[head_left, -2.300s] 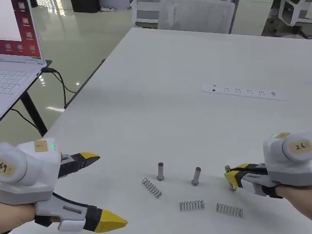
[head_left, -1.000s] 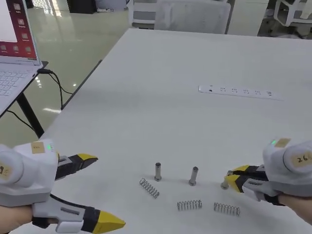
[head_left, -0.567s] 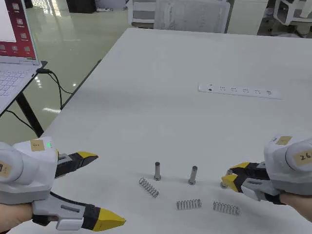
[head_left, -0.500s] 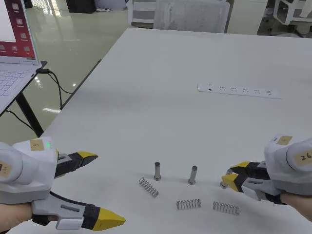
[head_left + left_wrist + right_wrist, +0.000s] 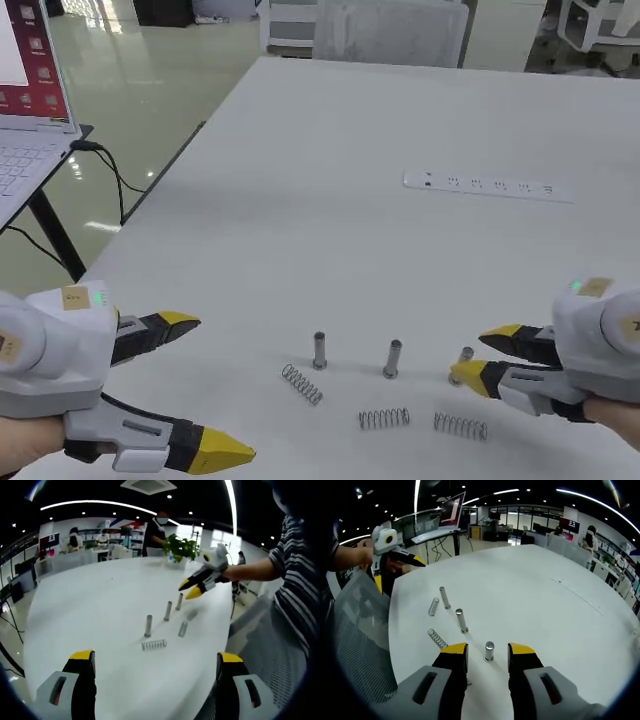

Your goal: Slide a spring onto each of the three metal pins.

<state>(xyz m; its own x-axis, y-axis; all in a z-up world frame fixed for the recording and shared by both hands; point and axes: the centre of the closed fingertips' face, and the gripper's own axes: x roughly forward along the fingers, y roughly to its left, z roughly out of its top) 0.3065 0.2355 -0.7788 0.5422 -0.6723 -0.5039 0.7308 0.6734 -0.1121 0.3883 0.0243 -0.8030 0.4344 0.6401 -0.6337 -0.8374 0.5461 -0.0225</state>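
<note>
Near table's point(image 5: 350, 150) front edge, three pins point(image 5: 392, 357)

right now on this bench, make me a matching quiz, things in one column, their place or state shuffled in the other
1 white power strip
2 open silver laptop
3 rightmost short metal pin
4 left yellow-tipped gripper

a between the right gripper's jaws
b jaws wide apart, empty
c left of the white table
d lying far across the table

Pairs: 1-d, 2-c, 3-a, 4-b
</note>
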